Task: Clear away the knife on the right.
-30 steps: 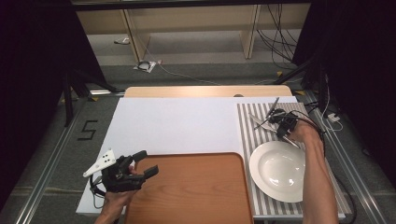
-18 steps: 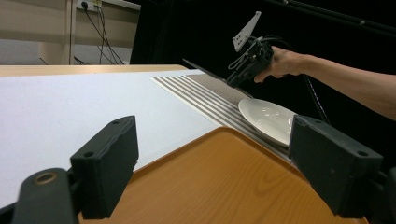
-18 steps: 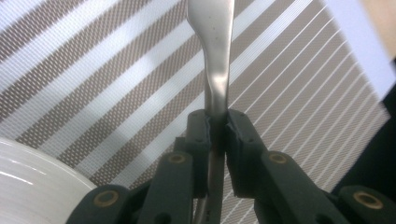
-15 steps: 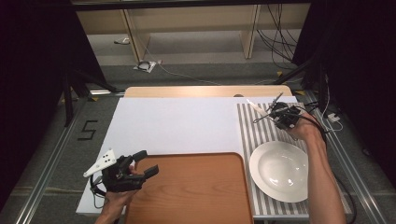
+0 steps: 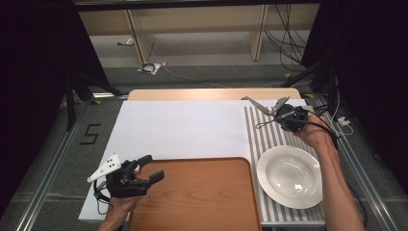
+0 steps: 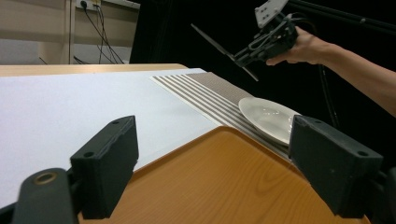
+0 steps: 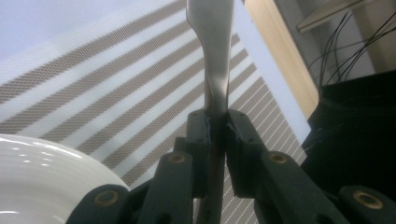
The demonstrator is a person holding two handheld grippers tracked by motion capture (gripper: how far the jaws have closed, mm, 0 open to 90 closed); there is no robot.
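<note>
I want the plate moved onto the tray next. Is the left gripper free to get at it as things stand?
Probably yes. The left gripper is open and holds nothing, and only bare wooden tray lies between it and the white plate. The right gripper, shut on a utensil, hangs beyond the plate.

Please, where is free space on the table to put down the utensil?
The white sheet behind the wooden tray is bare. So are the tray and the striped mat's far end. The plate crowds the mat's near end.

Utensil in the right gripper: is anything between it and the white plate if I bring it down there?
Nothing visible. The right gripper holds the metal utensil in the air over the striped placemat. The white plate lies nearer the person on that mat, empty, with bare mat between them.
</note>
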